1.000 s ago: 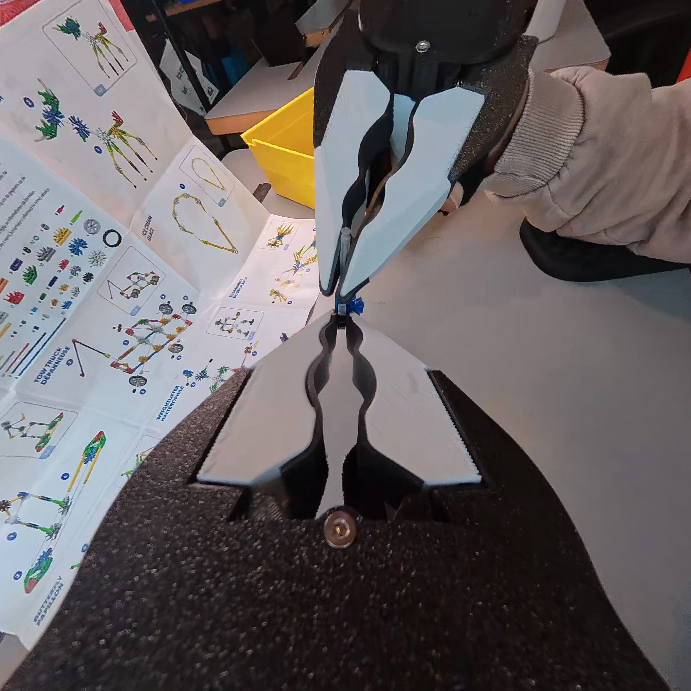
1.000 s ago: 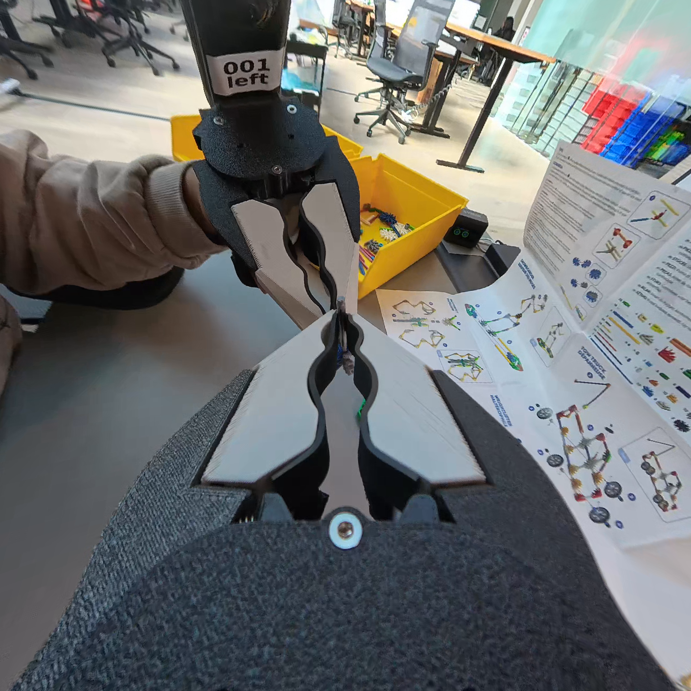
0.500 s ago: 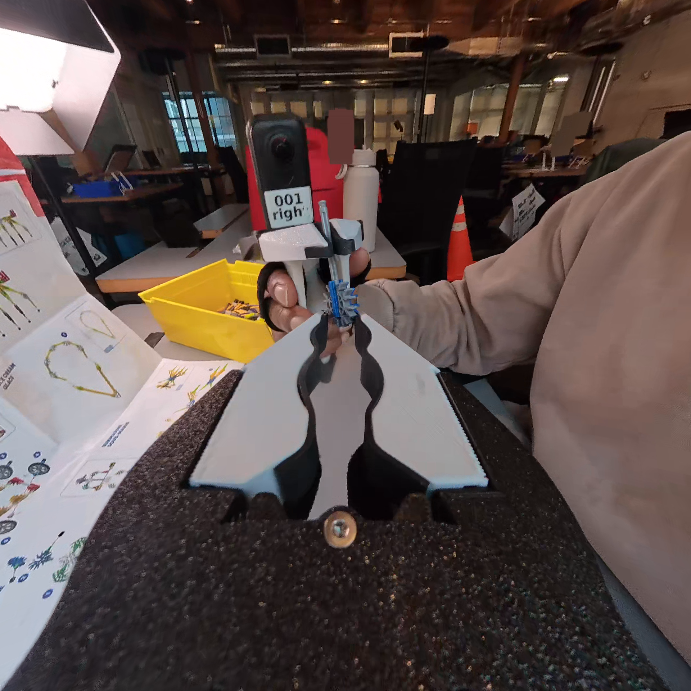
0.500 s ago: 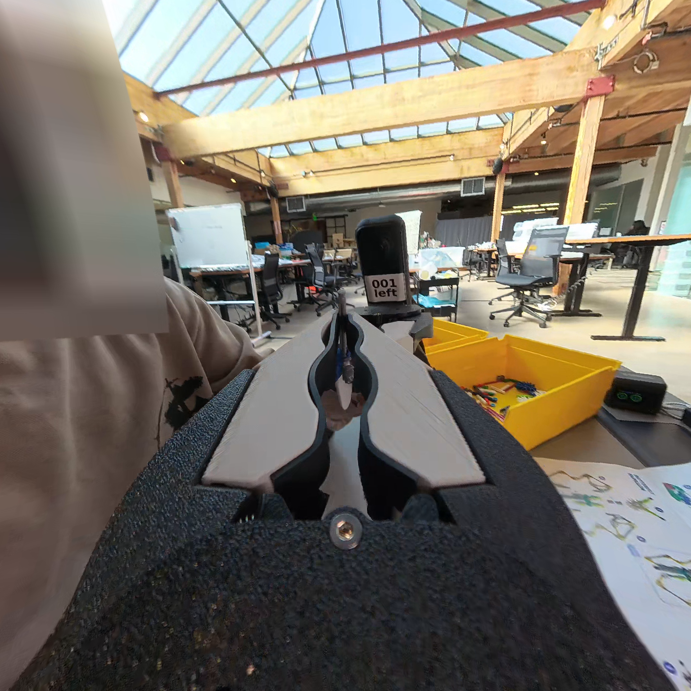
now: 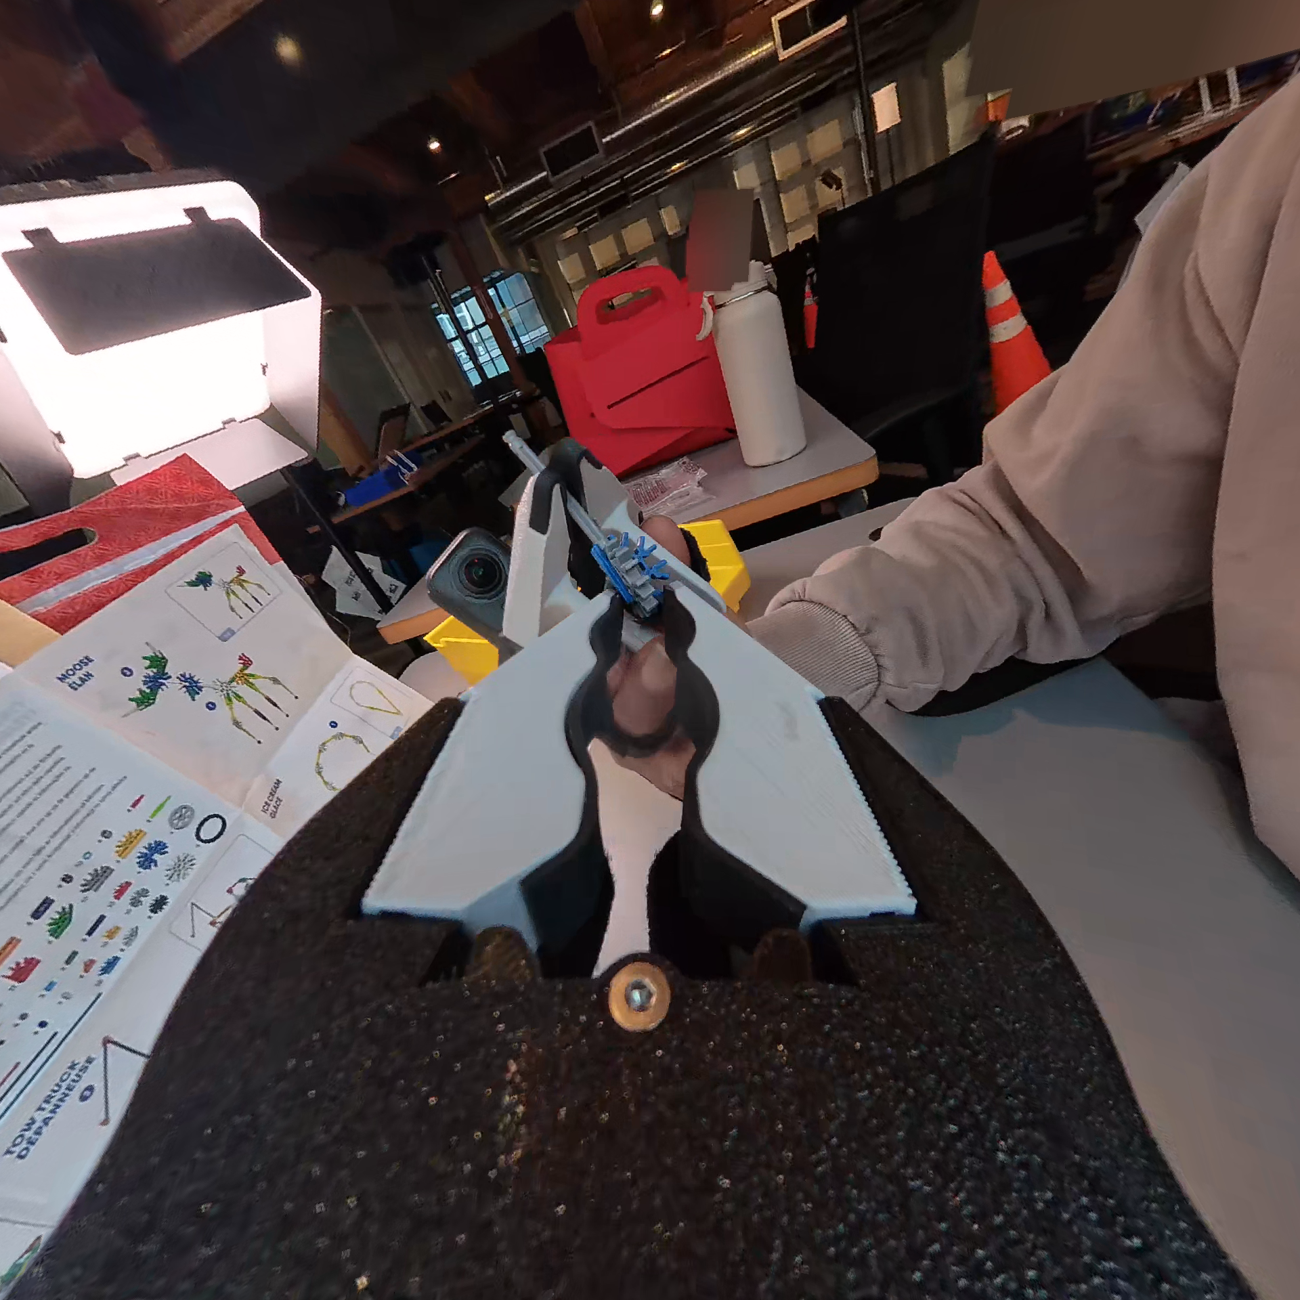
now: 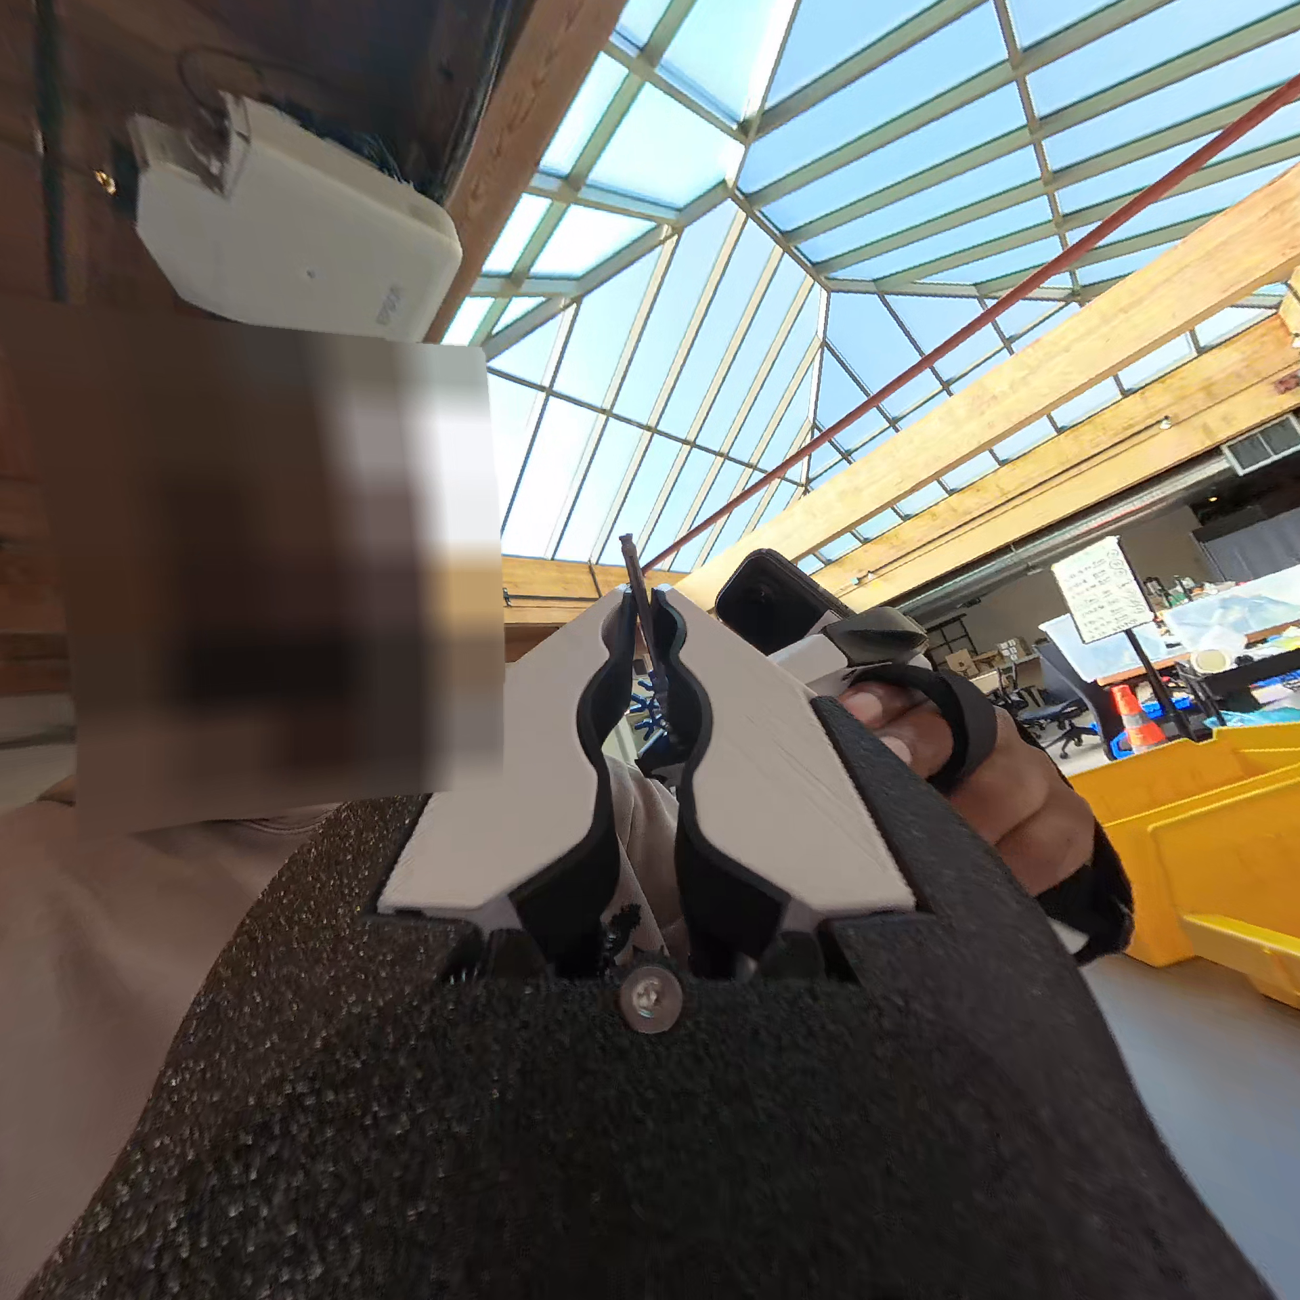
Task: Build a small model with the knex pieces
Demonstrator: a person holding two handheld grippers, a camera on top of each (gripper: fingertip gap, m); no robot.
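My left gripper (image 5: pixel 640 603) is shut on a small blue and grey toothed connector (image 5: pixel 626 563), held up in the air. A thin grey rod (image 5: pixel 527 459) runs through the connector. My right gripper (image 6: pixel 641 598) is shut on that rod (image 6: pixel 631 563), whose tip sticks out above the fingertips. The connector (image 6: pixel 651 710) shows dark blue between the right fingers. The two grippers meet tip to tip. The right gripper's white fingers (image 5: pixel 534 563) stand just behind the connector in the left wrist view. The left gripper's camera (image 6: pixel 767 598) and holding hand (image 6: pixel 985 774) show in the right wrist view.
An unfolded instruction sheet (image 5: pixel 176 738) lies at the left of the grey table (image 5: pixel 1125 844). Yellow bins (image 6: pixel 1196 809) stand at the back. A red bag (image 5: pixel 633 373), a white bottle (image 5: pixel 763 380), an orange cone (image 5: pixel 1013 330) and a light panel (image 5: pixel 141 316) stand farther off. A beige sleeve (image 5: pixel 1055 492) crosses at the right. Spacing between my two grippers at the tips: around 4 centimeters.
Both grippers have lifted off the table and tilted upward, still closed on the rod and connector; the views now face the room and the glass ceiling.
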